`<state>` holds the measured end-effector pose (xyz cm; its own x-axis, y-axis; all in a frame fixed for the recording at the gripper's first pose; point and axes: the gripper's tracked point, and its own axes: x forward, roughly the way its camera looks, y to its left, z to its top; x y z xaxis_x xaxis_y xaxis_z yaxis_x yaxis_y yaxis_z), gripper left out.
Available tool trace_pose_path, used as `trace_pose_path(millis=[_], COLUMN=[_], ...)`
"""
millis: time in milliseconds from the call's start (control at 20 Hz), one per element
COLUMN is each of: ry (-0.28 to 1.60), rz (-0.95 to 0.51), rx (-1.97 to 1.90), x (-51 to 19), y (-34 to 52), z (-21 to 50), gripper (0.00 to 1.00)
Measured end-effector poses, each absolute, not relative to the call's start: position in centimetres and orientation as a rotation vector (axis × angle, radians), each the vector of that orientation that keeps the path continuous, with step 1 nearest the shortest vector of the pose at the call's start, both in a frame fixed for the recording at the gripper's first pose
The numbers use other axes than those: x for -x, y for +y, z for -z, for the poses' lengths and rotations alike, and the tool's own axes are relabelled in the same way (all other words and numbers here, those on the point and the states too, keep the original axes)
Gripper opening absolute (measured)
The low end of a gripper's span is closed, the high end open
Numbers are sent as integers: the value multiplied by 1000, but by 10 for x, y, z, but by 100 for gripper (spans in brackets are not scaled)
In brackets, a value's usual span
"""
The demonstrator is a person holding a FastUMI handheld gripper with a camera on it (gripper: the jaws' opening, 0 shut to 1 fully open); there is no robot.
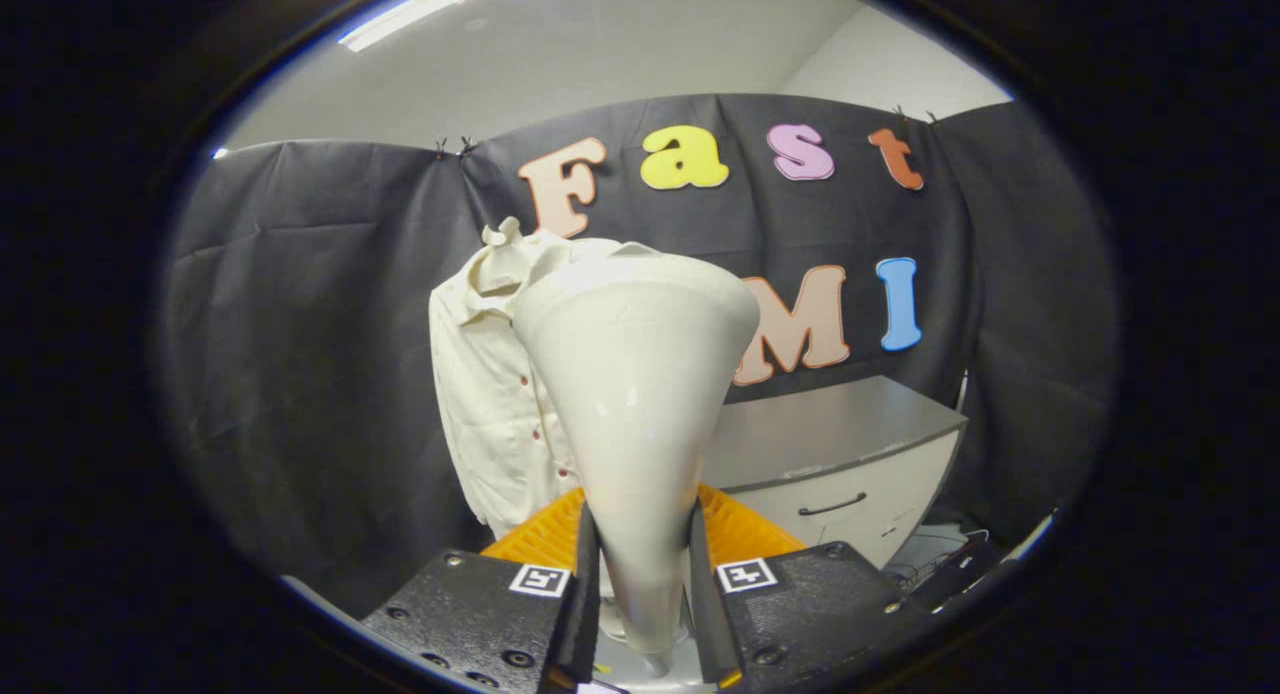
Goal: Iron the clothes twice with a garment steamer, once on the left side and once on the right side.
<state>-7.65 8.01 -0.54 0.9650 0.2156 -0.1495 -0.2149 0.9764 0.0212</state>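
gripper view: tongs (pixel 643 574) clamp the steamer (pixel 635 394) by its narrow handle, wide head raised toward the hanging shirt (pixel 490 394), ready for a pass.

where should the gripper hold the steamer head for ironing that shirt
On its narrow neck, from behind, as now: the gripper has a finger on each side of the steamer head, which tapers from a wide top to a slim stem that fits between them. That leaves the wide end aimed at the shirt beyond.
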Motion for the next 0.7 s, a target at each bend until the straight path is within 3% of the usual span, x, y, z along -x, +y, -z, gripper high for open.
trace_pose_path(millis=[700], ry=[189], rz=[-144], rx=[-86], x=[72], y=[-9], z=[11], gripper=[39])
